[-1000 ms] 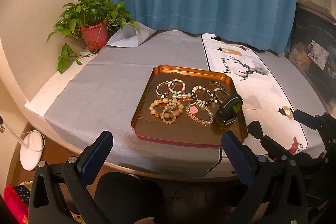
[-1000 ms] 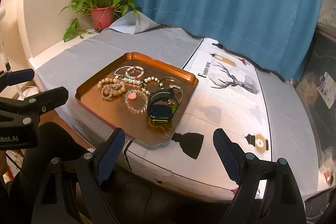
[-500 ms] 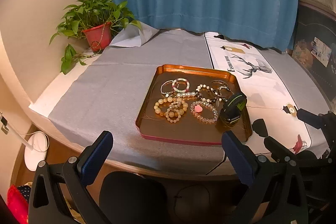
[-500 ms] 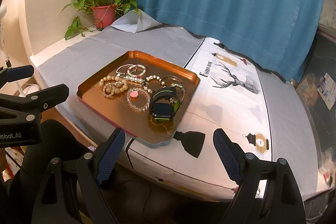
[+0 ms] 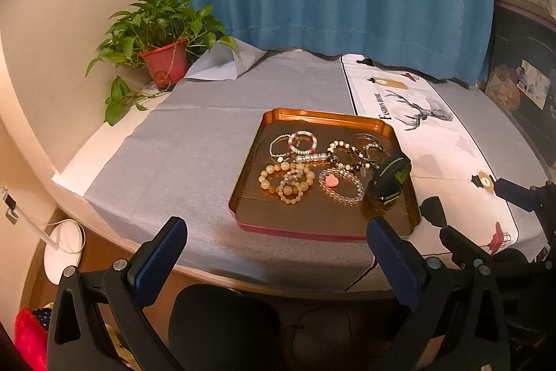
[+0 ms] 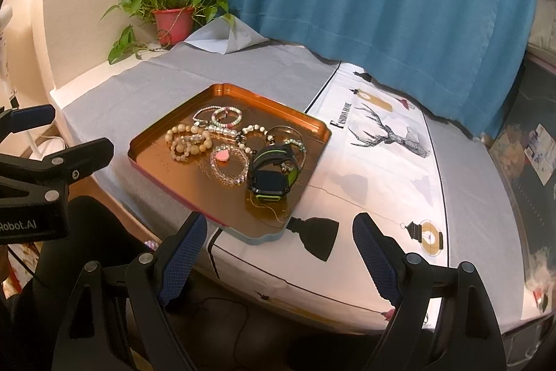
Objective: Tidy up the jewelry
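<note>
Left wrist view: the left gripper (image 5: 274,252) hangs short of the table edge with its jaws spread wide and nothing between them. Ahead of it, the copper tray (image 5: 312,119) sits on the grey tablecloth (image 5: 194,148), its right side overlapping the white deer-print runner (image 5: 434,141). All the jewelry lies inside the tray: a cream bead bracelet (image 5: 283,178), a clear bead bracelet with a pink heart (image 5: 338,185), a pink-and-white bead bracelet (image 5: 303,142), a thin silver bangle (image 5: 368,145) and a black-and-green smartwatch (image 5: 387,185) standing on its strap at the right. Several strands touch or overlap (the middle cluster cannot be separated by eye). Right wrist view: the right gripper (image 6: 279,242) is likewise wide open and empty, held near the tray's near corner (image 6: 267,237); the smartwatch (image 6: 272,174) is the closest item to it, with the heart bracelet (image 6: 229,164) just beside. The other tool shows at the left edge. Step in hand: this layout fits either pieces gathered into the tray or pieces waiting there to be sorted out; the frames do not settle which. Any pick from the cluster calls for a narrow, low approach on a single strand, because neighbouring beads are likely to drag along.
</note>
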Available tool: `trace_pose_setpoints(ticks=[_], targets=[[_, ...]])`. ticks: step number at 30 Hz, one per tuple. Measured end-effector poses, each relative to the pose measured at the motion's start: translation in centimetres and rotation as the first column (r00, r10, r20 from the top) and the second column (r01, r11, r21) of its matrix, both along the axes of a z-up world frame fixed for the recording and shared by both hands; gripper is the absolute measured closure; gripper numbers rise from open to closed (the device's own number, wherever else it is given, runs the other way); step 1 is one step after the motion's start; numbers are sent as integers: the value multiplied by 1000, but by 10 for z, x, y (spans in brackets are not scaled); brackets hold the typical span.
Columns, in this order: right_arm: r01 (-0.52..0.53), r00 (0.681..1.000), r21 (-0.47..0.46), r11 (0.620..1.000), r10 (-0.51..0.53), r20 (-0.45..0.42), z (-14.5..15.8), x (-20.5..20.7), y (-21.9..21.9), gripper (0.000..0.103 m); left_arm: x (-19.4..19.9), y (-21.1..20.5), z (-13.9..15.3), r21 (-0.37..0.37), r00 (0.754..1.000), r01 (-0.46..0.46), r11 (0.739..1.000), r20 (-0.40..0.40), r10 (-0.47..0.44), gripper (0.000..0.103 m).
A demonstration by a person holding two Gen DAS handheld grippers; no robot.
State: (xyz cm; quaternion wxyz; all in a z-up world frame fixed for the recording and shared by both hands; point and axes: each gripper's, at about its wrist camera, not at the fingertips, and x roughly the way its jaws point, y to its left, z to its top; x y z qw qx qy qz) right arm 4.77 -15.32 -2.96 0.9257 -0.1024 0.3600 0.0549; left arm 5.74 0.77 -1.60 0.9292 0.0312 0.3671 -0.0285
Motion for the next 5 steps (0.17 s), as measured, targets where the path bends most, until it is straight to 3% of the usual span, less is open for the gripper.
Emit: trace_pose_setpoints(ticks=[5], targets=[[3,1000,2,1000,-3,0,0,0,1,17,-1,2,0,7,1000,-7,1000,5,7,0]])
